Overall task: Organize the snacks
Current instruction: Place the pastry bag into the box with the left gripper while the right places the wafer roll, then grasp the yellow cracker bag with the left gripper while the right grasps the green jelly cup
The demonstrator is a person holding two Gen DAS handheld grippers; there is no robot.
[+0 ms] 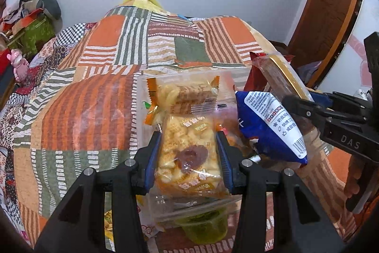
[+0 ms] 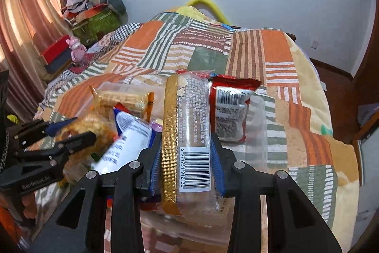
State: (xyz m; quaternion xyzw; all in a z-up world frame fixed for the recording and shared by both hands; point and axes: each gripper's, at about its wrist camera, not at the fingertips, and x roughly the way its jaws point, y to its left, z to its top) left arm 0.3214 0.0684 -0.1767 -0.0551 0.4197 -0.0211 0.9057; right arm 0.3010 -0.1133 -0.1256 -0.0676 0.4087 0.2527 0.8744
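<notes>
My left gripper [image 1: 189, 146] is shut on a yellow puffed-snack packet [image 1: 189, 158] with a brown disc on it, held over a clear plastic container [image 1: 151, 84] on the bed. My right gripper [image 2: 187, 153] is shut on a long clear packet with a gold strip and barcode [image 2: 187, 132], held over the same pile. It shows at the right of the left wrist view [image 1: 281, 77]. A blue and white packet [image 1: 272, 122] leans between the two grippers; the right wrist view [image 2: 125, 144] shows it too. A red packet [image 2: 232, 108] lies behind.
A patchwork quilt [image 1: 99, 96] covers the bed. A green jelly cup [image 1: 206, 227] lies below my left gripper. A second yellow packet [image 1: 187, 94] lies in the container. Clutter and a pink toy [image 2: 77, 49] sit at the far left. A wooden door [image 1: 331, 4] stands right.
</notes>
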